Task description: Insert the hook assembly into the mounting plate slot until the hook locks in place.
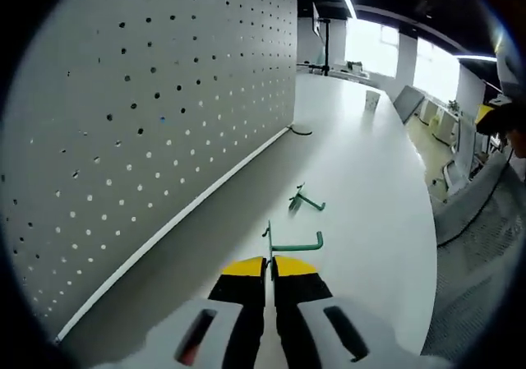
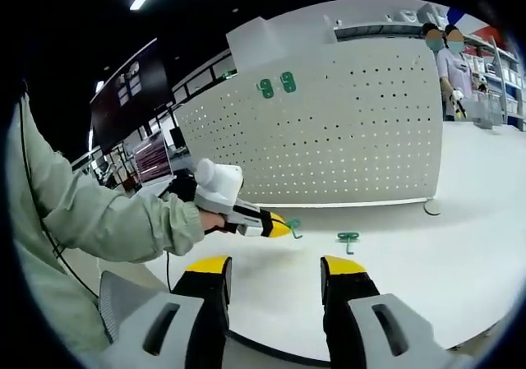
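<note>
The left claw [image 1: 269, 264] is pressed together on a green hook [image 1: 292, 242], held just above the white counter [image 1: 370, 172]. A second green hook [image 1: 305, 200] lies beyond it on open counter, well apart from the pegboard [image 1: 164, 98] standing along the counter's far edge. The right claw [image 2: 275, 264] is spread wide, gripping nothing, over the near edge.

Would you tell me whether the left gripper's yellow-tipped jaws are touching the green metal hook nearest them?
Touching. In the left gripper view, the left gripper has its jaws closed on the green metal hook, no gap visible; the right gripper view shows the hook at its tip too.
</note>
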Demonstrator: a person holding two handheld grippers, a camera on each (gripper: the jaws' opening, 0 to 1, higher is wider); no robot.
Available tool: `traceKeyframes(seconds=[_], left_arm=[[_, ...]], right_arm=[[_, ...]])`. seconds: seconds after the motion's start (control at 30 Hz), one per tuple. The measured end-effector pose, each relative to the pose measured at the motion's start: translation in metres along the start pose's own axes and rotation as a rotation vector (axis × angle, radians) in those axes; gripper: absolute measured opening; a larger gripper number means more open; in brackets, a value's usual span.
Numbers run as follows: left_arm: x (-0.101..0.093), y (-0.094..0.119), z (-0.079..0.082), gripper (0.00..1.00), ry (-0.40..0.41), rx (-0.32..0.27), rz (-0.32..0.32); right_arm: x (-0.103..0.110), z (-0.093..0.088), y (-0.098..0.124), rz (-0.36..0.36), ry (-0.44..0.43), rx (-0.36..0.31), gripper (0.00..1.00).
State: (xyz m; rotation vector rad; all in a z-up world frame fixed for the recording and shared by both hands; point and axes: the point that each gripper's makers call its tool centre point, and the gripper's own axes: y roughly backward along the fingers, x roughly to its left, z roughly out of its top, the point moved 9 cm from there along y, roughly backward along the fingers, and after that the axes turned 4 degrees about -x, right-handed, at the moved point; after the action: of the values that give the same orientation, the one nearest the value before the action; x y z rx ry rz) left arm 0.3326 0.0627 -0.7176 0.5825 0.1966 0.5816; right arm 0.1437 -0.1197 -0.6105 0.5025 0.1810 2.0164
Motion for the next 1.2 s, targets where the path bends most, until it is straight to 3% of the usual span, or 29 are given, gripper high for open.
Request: traceKeyframes(seconds=[0.57,1.2], left_arm=[[-0.009,0.043,0.001,0.02,0.025,-0.063,0.06],[-0.035,0.093,0.027,0.02,0.007,-0.206,0.104]], right_arm=[[0.005,0.004,0.0,0.048,0.019,-0.01,0.42],[0.013,0.008,-0.005,0.112,0.04,-0.011,0.42]])
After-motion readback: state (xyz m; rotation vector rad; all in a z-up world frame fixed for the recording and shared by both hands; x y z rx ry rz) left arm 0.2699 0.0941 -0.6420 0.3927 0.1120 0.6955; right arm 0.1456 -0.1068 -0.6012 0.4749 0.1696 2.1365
